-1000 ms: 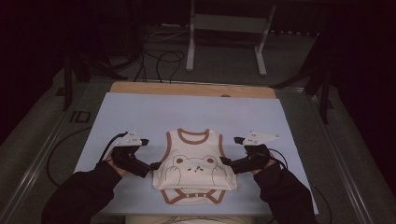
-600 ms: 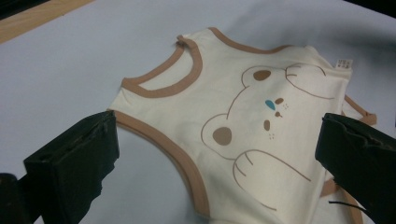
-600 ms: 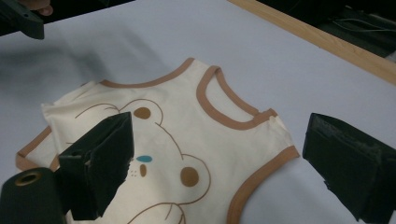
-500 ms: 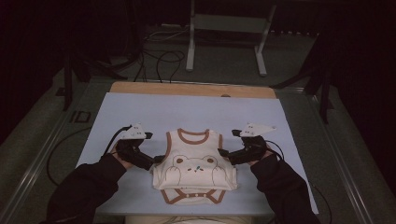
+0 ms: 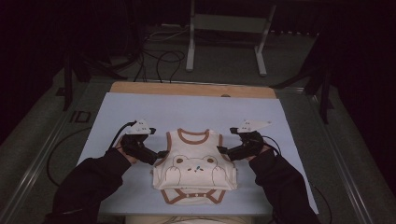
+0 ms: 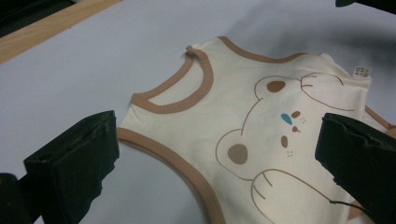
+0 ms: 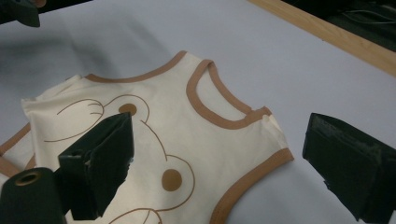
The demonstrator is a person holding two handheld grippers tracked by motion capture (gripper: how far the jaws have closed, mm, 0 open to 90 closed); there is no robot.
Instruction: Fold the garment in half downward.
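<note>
Both dark-sleeved forearms come in from the near edge of the desk (image 5: 196, 109) and angle inward, each hand low over the pale blue surface on either side of the cream bodysuit (image 5: 195, 163). The left gripper (image 5: 161, 153) points at the garment's left armhole, its jaws spread wide; in the left gripper view they straddle the brown-trimmed armhole edge with nothing between them clamped. The right gripper (image 5: 221, 150) points at the opposite armhole, jaws likewise wide apart, one hovering over the bear print and the other past the shoulder, gripping nothing. The bodysuit lies flat, front up, neckline toward the far side, near the desk's near edge and centred between the hands. Bare blue surface stretches beyond the neckline to the wooden strip (image 5: 191, 89) at the far edge and outward on both sides.
</note>
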